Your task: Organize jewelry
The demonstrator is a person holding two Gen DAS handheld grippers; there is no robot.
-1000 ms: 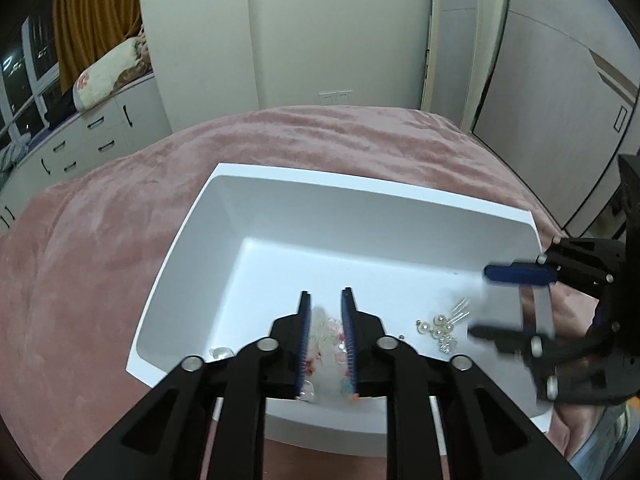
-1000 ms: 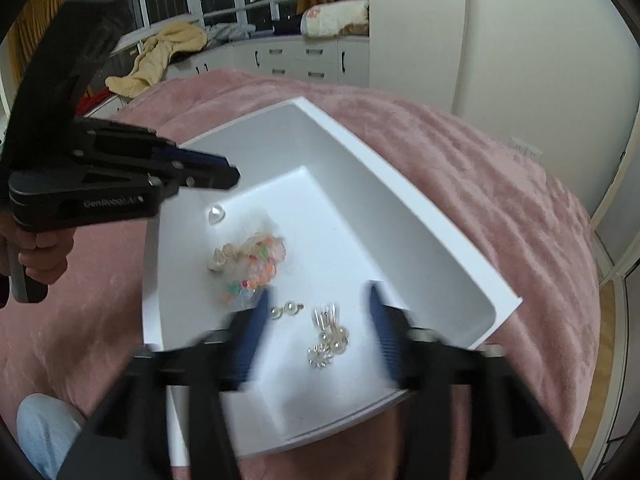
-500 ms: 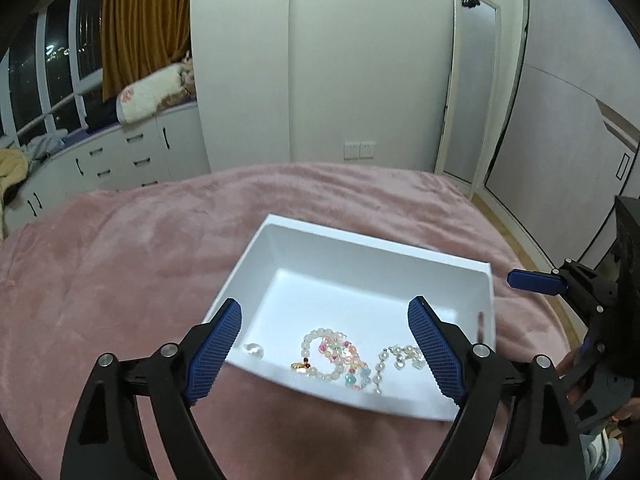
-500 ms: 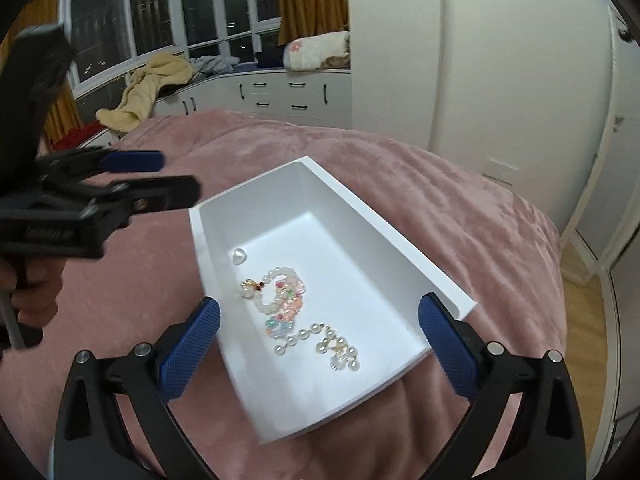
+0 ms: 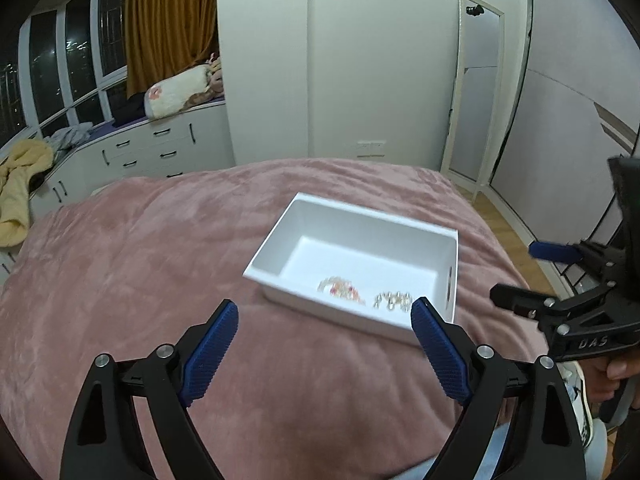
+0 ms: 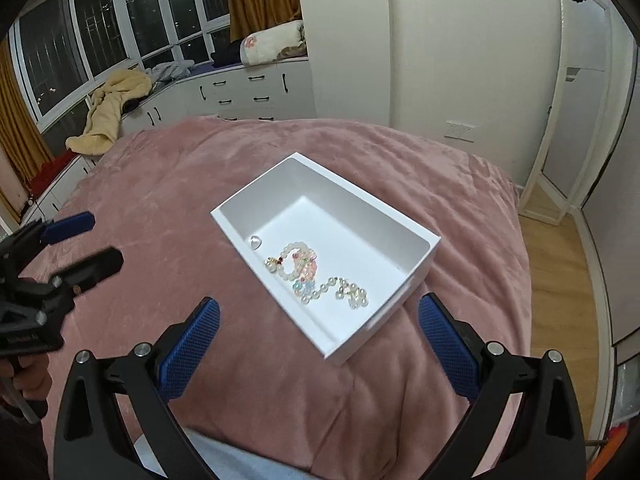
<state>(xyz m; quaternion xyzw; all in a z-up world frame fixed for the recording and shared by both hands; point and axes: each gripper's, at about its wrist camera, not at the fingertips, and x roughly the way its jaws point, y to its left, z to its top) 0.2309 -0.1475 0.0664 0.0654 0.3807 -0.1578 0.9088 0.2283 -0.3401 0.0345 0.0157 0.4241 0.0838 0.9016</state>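
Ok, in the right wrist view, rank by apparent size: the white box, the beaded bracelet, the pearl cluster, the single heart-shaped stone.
1. white box
2. beaded bracelet
3. pearl cluster, not much smaller than the bracelet
4. heart-shaped stone, clearly smallest

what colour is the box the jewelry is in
White, plain inside and out. The box on the pink blanket shows best in the right wrist view.

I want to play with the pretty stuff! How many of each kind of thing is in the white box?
Beaded bracelets, pale and pastel, overlapping: 2, as far as I can tell
Pearl string with its cluster: 1
Clear heart-shaped stone: 1
Total: 4 things in the white box, with both grippers open and holding none.
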